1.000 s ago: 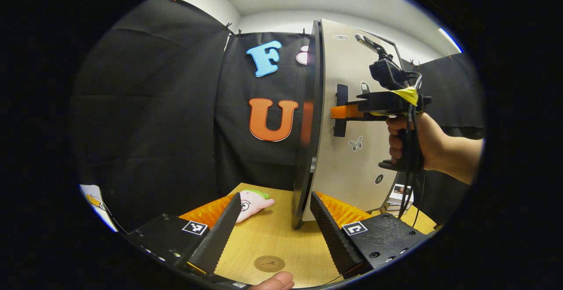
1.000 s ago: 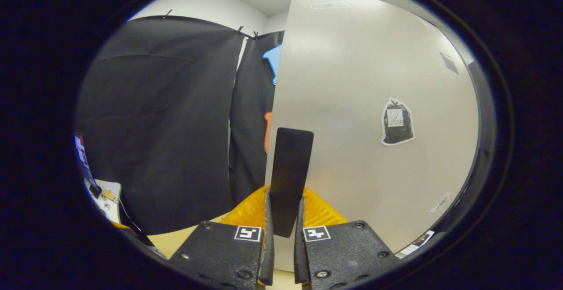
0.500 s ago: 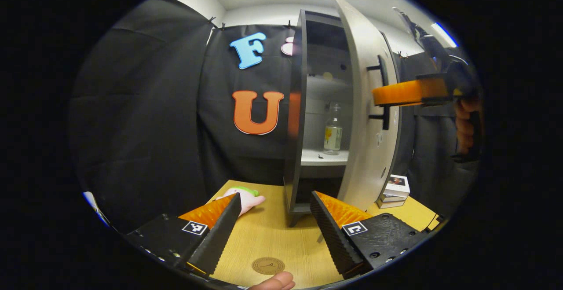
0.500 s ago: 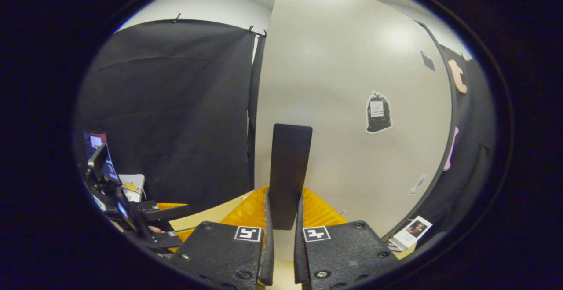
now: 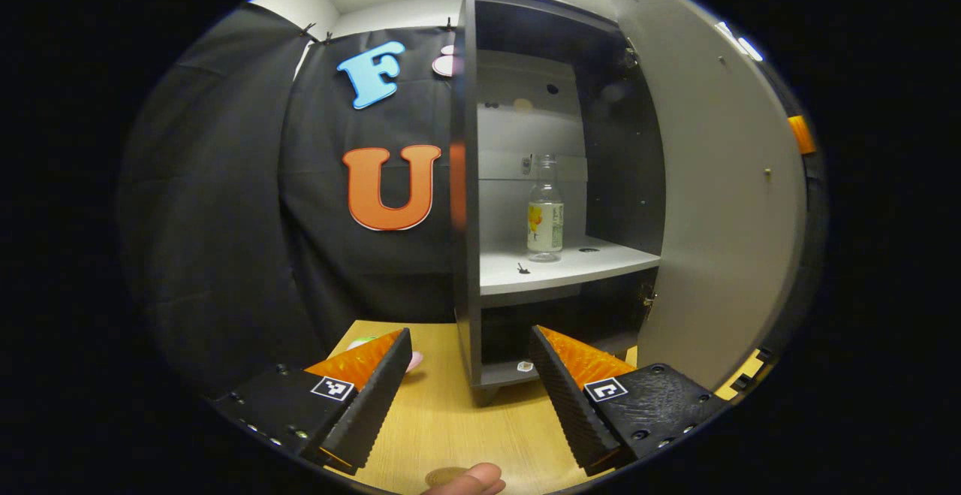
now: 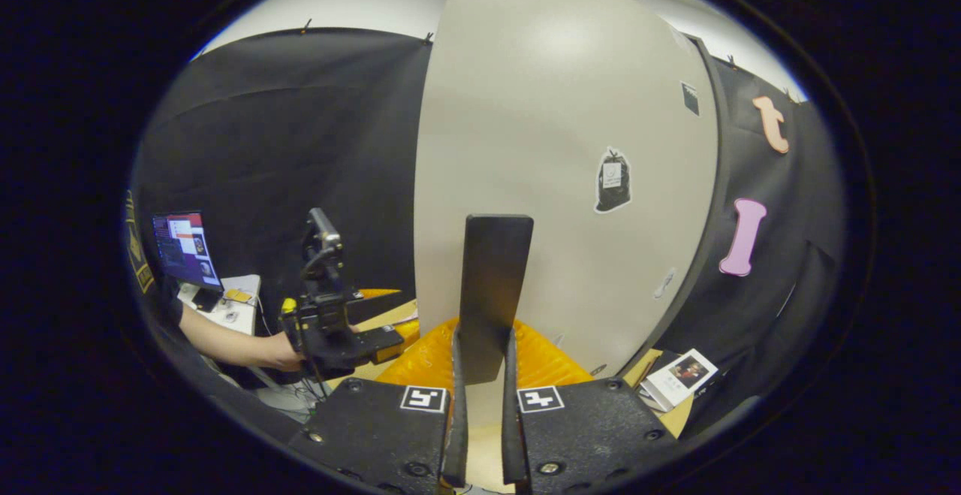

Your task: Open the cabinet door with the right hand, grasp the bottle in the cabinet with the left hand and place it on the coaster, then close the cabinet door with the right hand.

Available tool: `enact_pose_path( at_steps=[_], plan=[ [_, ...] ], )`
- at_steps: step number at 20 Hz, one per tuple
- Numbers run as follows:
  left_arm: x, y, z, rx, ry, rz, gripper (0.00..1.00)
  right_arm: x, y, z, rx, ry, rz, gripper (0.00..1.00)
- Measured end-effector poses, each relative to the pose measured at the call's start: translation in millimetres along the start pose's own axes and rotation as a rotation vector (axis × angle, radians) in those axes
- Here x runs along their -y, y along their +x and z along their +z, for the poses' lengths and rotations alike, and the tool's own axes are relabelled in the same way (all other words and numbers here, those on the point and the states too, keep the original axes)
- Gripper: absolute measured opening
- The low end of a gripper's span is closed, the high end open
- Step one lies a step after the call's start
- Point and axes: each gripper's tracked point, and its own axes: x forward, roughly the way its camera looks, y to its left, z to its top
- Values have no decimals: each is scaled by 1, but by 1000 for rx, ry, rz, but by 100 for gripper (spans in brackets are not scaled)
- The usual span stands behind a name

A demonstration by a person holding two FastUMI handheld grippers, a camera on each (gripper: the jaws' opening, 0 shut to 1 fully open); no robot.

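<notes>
Cabinet door [image 5: 721, 202]: swung from edge-on to wide open within the last second, bottle [image 5: 545, 209] now exposed upright on shelf [image 5: 593, 262]. Right gripper [image 6: 480, 405]: clamped on door handle [image 6: 492, 292]. Left gripper [image 5: 469, 390]: fingers spread, empty, facing the cabinet; reach for bottle judged next

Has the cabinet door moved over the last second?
Yes. The cabinet door has swung wide open away from the cabinet frame, uncovering the bottle on its shelf.

Cabinet door [image 5: 721, 202] swung wide; open path to bottle [image 5: 545, 213] on bare shelf [image 5: 593, 261]
</notes>
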Motion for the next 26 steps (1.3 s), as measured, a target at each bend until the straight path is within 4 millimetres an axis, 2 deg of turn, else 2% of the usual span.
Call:
enact_pose_path(
  at_steps=[3, 8, 11, 13, 14, 16, 18, 19, 20, 21, 23, 26],
  plan=[
    [28, 35, 21, 26, 20, -30, 95, 12, -19, -6, -9, -4, -2, 21],
    [81, 96, 78, 131, 89, -91, 95, 34, -44, -19, 2, 16, -26, 22],
    [104, 123, 98, 170, 107, -104, 96, 51, -60, -28, 1, 35, -76, 23],
    [116, 142, 109, 199, 103, -118, 96, 59, -68, -47, -67, 33, -116, 27],
    [112, 151, 115, 211, 112, -82, 96, 58, -72, -48, -74, 17, -131, 30],
    [104, 168, 123, 227, 110, -30, 96, 70, -74, -54, -86, -40, -179, 48],
    [101, 182, 122, 217, 81, 2, 96, 82, -81, -66, -131, -78, -246, 57],
    [96, 191, 123, 210, 65, 20, 96, 84, -85, -70, -149, -91, -260, 77],
    [91, 199, 122, 199, 38, 39, 96, 84, -87, -70, -150, -100, -278, 85],
    [86, 204, 124, 204, 15, 54, 96, 86, -87, -69, -143, -103, -299, 87],
    [77, 214, 127, 217, -1, 77, 96, 92, -92, -73, -138, -78, -333, 82],
    [77, 225, 127, 217, 6, 72, 96, 104, -98, -77, -134, -37, -363, 82]
  ],
)
